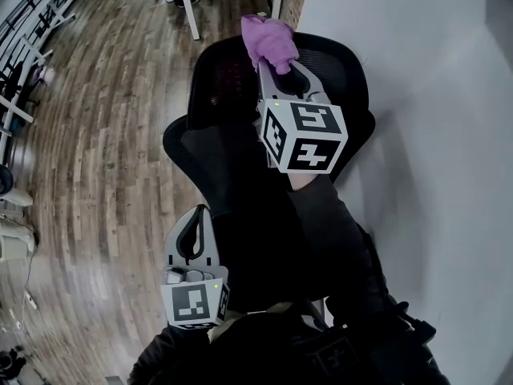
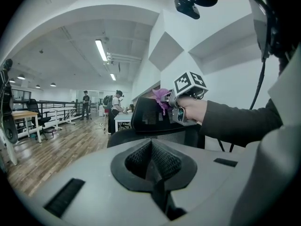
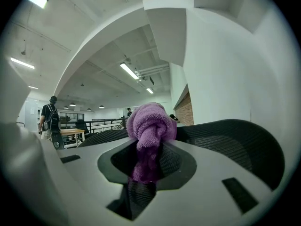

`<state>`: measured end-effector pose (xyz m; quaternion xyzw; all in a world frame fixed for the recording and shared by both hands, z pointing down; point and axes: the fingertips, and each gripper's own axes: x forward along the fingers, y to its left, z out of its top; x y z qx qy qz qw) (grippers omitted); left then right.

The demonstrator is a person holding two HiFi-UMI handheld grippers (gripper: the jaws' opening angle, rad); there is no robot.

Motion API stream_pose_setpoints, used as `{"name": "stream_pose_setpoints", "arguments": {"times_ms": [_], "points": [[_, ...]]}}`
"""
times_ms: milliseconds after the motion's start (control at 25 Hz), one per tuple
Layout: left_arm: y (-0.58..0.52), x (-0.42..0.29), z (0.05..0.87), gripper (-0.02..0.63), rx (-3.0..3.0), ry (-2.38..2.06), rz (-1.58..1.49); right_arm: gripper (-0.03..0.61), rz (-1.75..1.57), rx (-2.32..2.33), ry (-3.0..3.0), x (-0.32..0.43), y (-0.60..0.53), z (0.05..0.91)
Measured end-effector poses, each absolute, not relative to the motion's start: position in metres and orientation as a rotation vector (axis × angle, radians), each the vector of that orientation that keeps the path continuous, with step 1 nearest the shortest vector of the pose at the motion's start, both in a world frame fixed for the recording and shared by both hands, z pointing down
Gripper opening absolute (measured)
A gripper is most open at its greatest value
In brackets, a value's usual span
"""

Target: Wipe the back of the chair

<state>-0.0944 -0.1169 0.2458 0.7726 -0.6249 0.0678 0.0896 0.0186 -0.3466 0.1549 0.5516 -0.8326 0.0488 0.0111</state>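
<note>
A black mesh office chair (image 1: 220,87) stands below me next to a white wall. My right gripper (image 1: 276,61) is shut on a bunched purple cloth (image 1: 268,40), which rests at the top edge of the chair back. The right gripper view shows the cloth (image 3: 150,126) clamped between the jaws, with the mesh back (image 3: 235,142) curving just behind it. My left gripper (image 1: 194,219) hangs lower and nearer me, over the chair's left side, shut and holding nothing. From the left gripper view, the chair back (image 2: 150,117), the cloth (image 2: 161,97) and the right gripper (image 2: 175,101) lie ahead.
A white wall (image 1: 433,135) runs close along the chair's right. A white desk (image 1: 195,2) stands beyond the chair on the wooden floor (image 1: 96,135). Railings (image 1: 32,30) line the far left. Two people (image 2: 115,109) stand at a distant table.
</note>
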Motion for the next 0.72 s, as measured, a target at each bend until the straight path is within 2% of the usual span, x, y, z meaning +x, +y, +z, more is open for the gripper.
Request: {"name": "stream_pose_setpoints", "arguments": {"times_ms": [720], "points": [[-0.101, -0.008, 0.227, 0.003, 2.476, -1.692, 0.261, 0.095, 0.197, 2.026, -2.430, 0.170, -0.312, 0.138]]}}
